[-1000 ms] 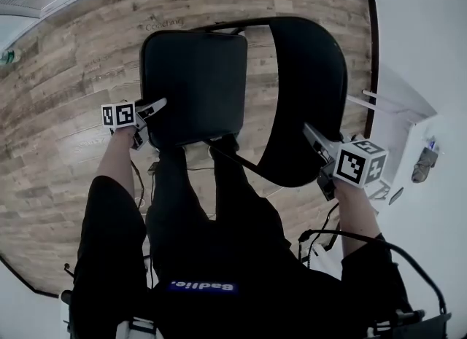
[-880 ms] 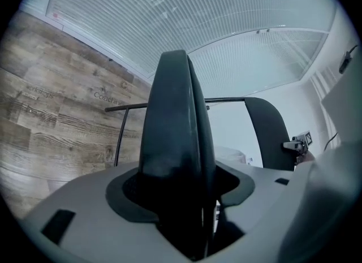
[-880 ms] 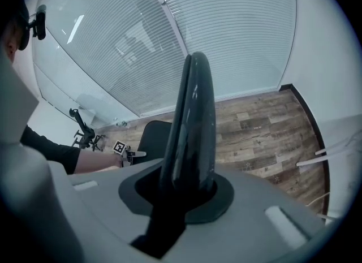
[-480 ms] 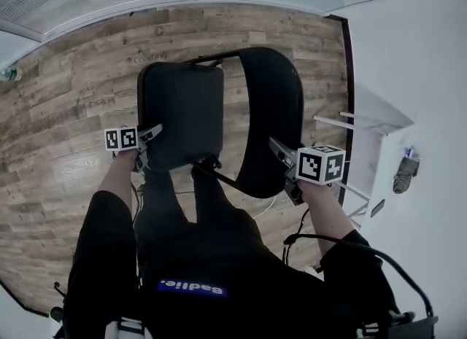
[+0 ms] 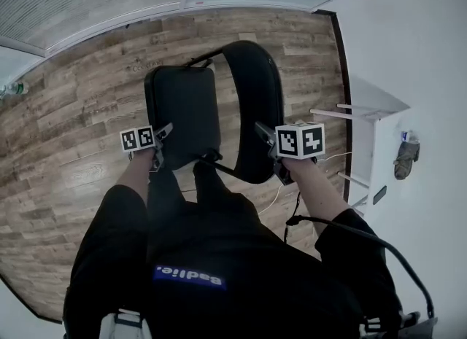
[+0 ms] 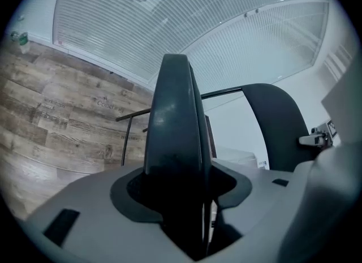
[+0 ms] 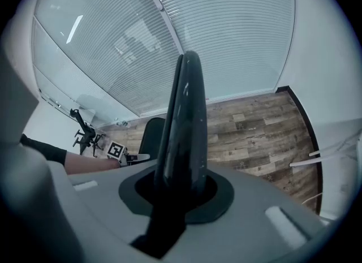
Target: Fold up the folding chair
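Observation:
The black folding chair stands on the wooden floor in front of me, its seat tipped up beside the curved backrest. My left gripper holds the seat's near left edge. Its jaws are closing, and the padded seat edge fills the space between them. My right gripper is shut on the backrest's near edge. From the right gripper view I see the seat and the left gripper beyond. The chair's thin frame bar shows past the seat.
A white shelf unit stands against the white wall at the right. A black cable runs by my right arm. Blinds cover the far wall. A tripod stands at the back, and a green bottle sits at the far left.
Both grippers have risen and drawn closer together. The seat has tilted up toward the backrest, so the chair looks narrower. My head view has lifted, showing more of the far wall.

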